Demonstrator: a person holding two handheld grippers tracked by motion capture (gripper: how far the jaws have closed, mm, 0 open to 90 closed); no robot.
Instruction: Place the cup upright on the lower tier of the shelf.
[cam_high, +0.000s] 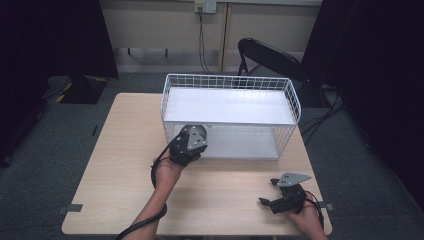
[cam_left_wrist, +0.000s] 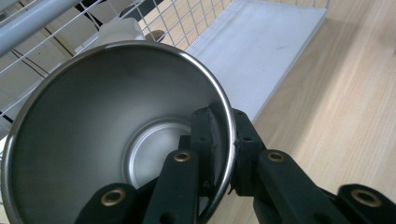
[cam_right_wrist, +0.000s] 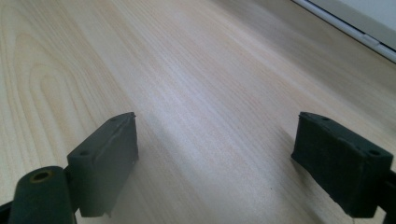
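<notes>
Steel rim is what we have pinched: our left gripper clamps the wall of a stainless steel cup, one jaw inside the bowl and the other outside against the rim. In the high view the left gripper sits right at the front face of the white wire basket, at its left end, by the opening above the lower shelf.

From the left gripper view the cup's mouth faces back toward the camera, so its long axis runs away from us along the line of the jaws, its base pointing toward the basket's wire mesh and the white shelf beyond. A pale object shows past the cup's rim, behind the mesh; we cannot tell what it is.

Our right gripper rests low over the wooden table near the front right corner, well apart from the cup, its jaws spread wide with nothing between them.

We judge the cup is being stowed in the basket, base first, and the left hand is the one placed to do it.
</notes>
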